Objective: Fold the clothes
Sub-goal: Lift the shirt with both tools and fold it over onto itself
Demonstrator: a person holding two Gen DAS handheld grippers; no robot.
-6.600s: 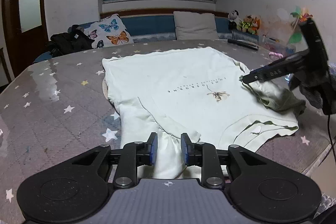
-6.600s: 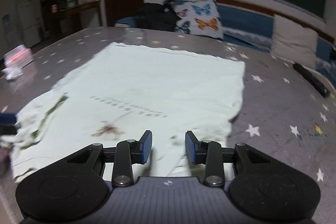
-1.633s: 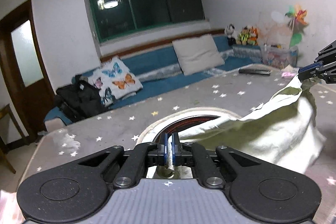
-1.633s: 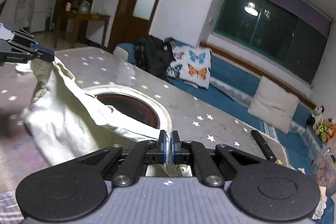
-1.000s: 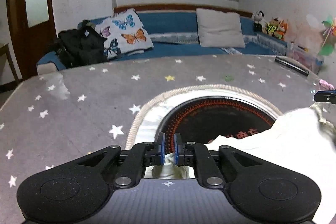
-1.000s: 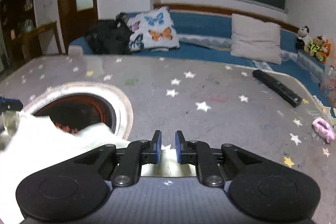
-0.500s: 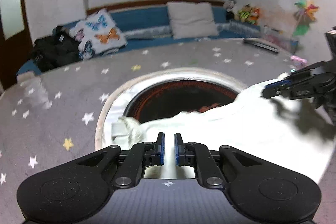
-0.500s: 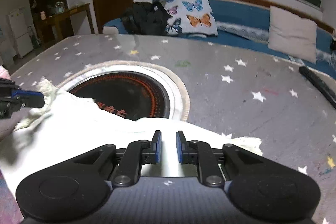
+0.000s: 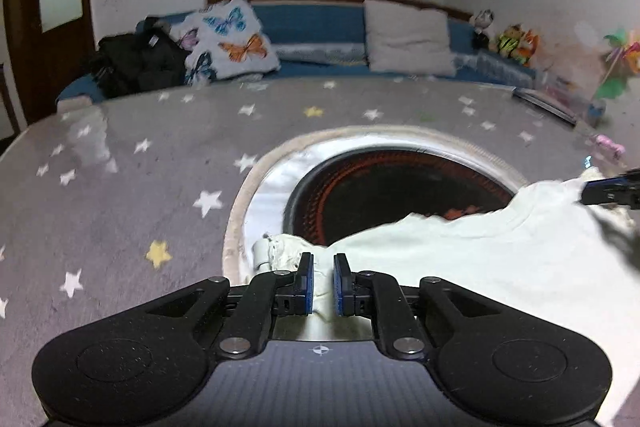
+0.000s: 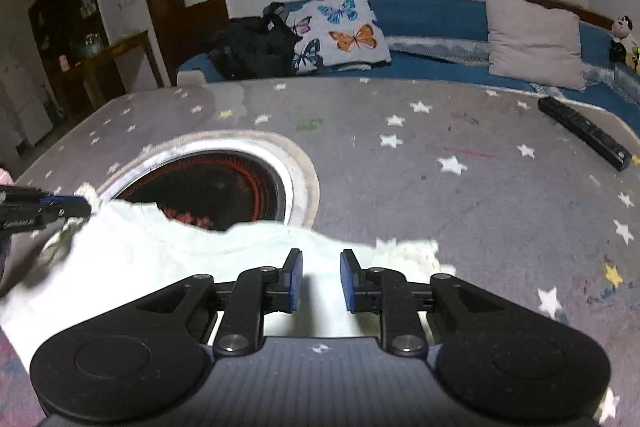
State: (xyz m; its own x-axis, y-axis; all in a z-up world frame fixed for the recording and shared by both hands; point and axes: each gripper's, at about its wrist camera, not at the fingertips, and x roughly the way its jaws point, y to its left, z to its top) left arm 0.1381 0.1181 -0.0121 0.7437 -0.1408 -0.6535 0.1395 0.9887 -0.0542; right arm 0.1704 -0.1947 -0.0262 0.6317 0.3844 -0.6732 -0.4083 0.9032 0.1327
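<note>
soft pale shirt (image 9: 460, 259), round dark burner (image 9: 384, 187)

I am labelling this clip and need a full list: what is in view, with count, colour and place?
T-shirt: one, pale cream, lying across the near table, covering part of the hotplate.
Table: one, grey with stars.
Hotplate: one, round, black with red rings, set in the table.
Remote control: one, black, far right of the table.
Butterfly cushion: one, white, on the blue bench.
Plain cushion: one, beige, on the bench.
Bag: one, black, beside the butterfly cushion.
Soft toys: several, bench corner.
Left gripper: black, blue pads, cloth between the jaws.
Right gripper: black, blue pads, jaws opening over the cloth.
</note>
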